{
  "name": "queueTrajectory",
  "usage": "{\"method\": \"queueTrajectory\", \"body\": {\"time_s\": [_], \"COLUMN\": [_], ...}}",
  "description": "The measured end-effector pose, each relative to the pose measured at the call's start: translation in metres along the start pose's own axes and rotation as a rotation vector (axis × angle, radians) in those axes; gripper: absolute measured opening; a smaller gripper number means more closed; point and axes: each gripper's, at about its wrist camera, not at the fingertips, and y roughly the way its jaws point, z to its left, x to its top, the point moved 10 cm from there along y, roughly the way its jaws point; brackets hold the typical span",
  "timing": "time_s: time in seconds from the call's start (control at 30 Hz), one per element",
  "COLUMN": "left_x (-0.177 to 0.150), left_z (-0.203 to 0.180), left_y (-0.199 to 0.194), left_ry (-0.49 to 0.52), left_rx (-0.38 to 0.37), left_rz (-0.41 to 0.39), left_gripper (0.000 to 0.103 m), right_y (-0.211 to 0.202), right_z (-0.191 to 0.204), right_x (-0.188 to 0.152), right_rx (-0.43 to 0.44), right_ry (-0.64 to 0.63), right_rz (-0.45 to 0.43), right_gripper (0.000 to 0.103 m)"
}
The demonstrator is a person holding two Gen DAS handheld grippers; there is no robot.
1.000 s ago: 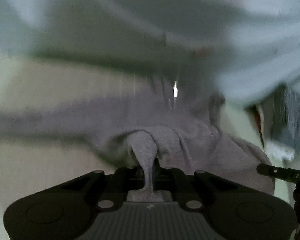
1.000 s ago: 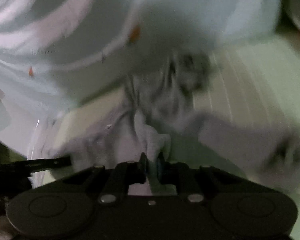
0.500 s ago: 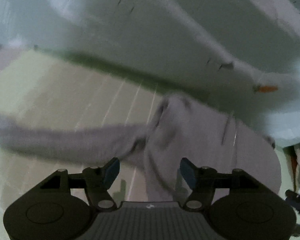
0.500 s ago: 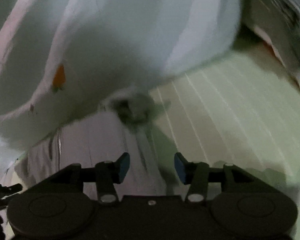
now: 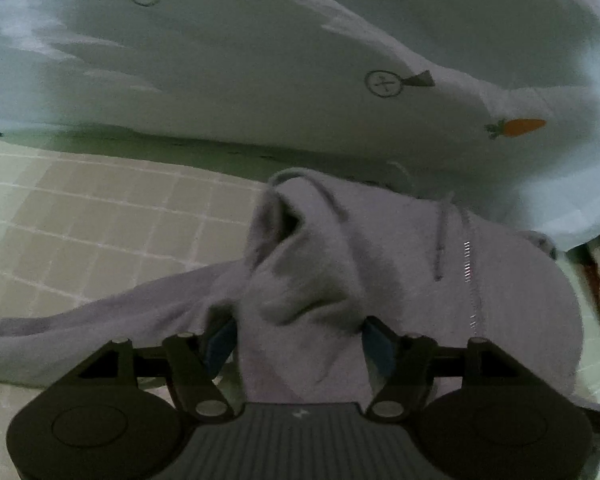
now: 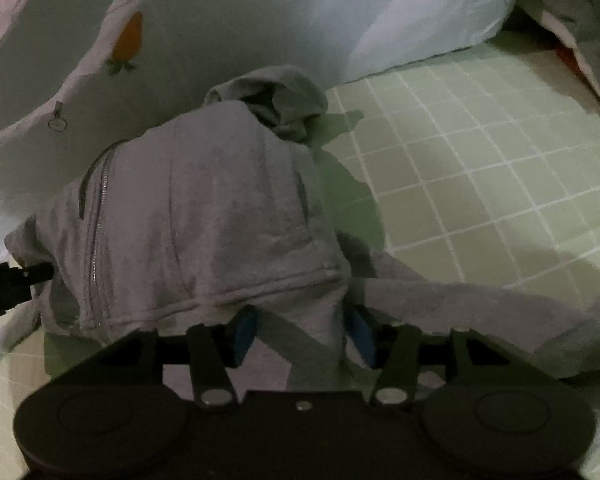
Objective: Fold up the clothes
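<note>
Grey zip-front fleece hoodie (image 5: 380, 280) lying on green checked bed sheet (image 6: 480, 168); left gripper (image 5: 298, 340) spread wide, gripping nothing; right gripper (image 6: 300, 330) likewise.

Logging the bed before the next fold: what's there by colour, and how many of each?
Grey: 1, hoodie
Pale blue-white: 1, carrot-print duvet
Green: 1, checked sheet
Total: 3. More cloth at the edge is too dark to sort.
</note>
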Motion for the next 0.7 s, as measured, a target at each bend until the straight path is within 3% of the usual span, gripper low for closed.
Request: {"method": "queueTrajectory", "body": {"time_s": [0.07,0.1,0.13,0.37,0.5,0.6,0.63,0.7], "left_x": [-0.003,-0.006,-0.01,-0.036,-0.051,-0.062,-0.064,-0.078], "left_z": [-0.003,-0.004,-0.005,-0.011,-0.014,-0.017,-0.015,-0.002], "left_y": [-0.011,-0.024,-0.036,-0.127,-0.178,-0.217,-0.23,-0.242], "left_ry": [-0.011,-0.017,-0.023,-0.063,-0.086,-0.103,-0.129,-0.183], "left_rx": [-0.01,-0.016,-0.021,-0.058,-0.08,-0.096,-0.096,-0.034], "left_rz": [-0.001,-0.003,-0.006,-0.021,-0.03,-0.037,-0.045,-0.03], "left_gripper": [0.047,0.031,0.022,0.016,0.015,0.015,0.015,0.023], "right_y": [-0.002,-0.002,-0.008,-0.078,-0.139,-0.193,-0.199,-0.208], "right_z": [-0.001,-0.001,-0.001,0.014,0.024,0.023,0.019,0.013], "right_x": [-0.001,-0.001,0.0,-0.005,-0.022,-0.037,-0.043,-0.054], "right_rx": [0.008,0.012,0.015,0.073,0.189,0.328,0.34,0.358], "right_ry": [0.0,0.0,-0.007,-0.089,-0.085,-0.007,0.006,0.031], "right_rz": [0.002,0.003,-0.009,-0.1,-0.115,-0.117,-0.109,-0.092], "right_gripper": [0.027,0.006,0.007,0.005,0.005,0.005,0.005,0.005]}}
